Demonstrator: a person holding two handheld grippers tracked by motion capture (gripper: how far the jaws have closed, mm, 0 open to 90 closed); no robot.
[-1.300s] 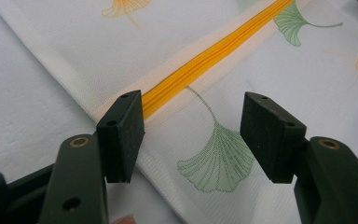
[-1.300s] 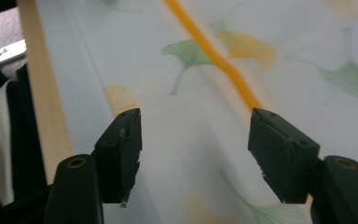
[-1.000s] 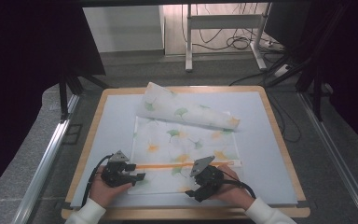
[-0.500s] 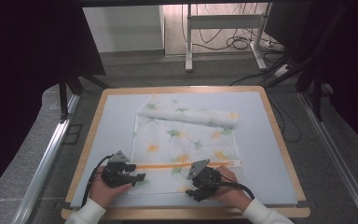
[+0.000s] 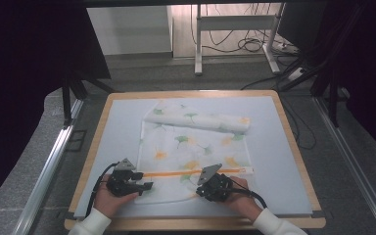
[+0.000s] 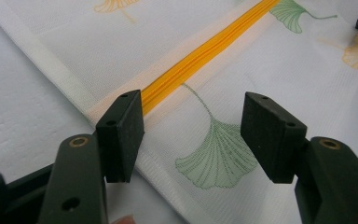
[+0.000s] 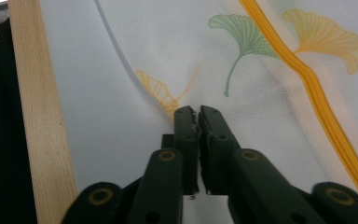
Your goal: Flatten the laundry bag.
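A white mesh bag printed with green and orange ginkgo leaves lies flat on the pale mat, its far part folded over. A yellow zipper crosses it near the front. My left gripper rests at the bag's left edge. In the left gripper view it is open, astride the bag just below the zipper's end. My right gripper has just been closing. In the right gripper view it is shut on a puckered pinch of the bag near its front edge, left of the zipper.
A wooden rim frames the mat, and the same rim lies close beside my right gripper. Metal rails run along both sides of the table. Cables and a desk frame stand on the floor beyond.
The far part of the bag, lifted and loose a second ago, has dropped and now lies folded flat. The right gripper's jaws have closed onto the fabric. Both hands stayed put.
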